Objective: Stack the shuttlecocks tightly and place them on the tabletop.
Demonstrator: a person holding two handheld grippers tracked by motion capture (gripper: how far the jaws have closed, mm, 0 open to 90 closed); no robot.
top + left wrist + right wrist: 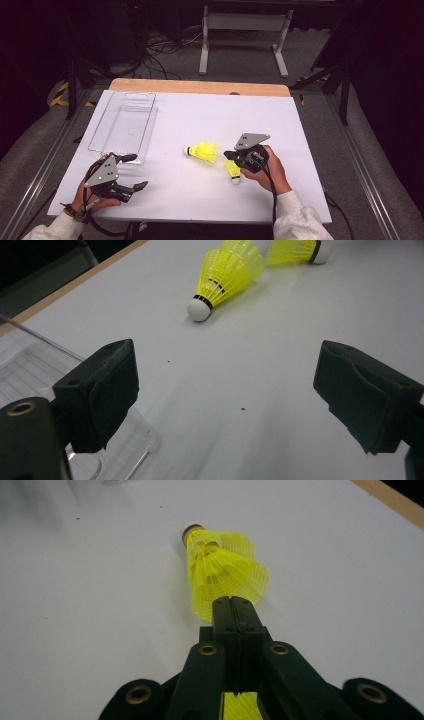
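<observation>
The right gripper [231, 602] has its jaws pressed flat together, and a strip of yellow mesh shows just behind them in its own view: they seem to have pinched the skirt of the nearer shuttlecock [232, 170], though from above the grip itself is hidden under the hand. That shuttlecock lies directly below the gripper on the white table [310, 165], its cork pointing back toward the person. Just ahead of the jaw tips lies the second shuttlecock [220, 570], cork pointing away, not touched.

Well off to the side, the left gripper [225, 395] rests with its jaws wide apart and nothing between them. Close by one jaw is the corner of the clear plastic tray [30, 370], empty.

In my judgement the pick-up is the step in hand; next comes a lift clear of the table and a carry across to the tray, keeping the light skirt from slipping.

The left gripper view shows both shuttlecocks side by side; the high view alone gives the tray whole.
</observation>
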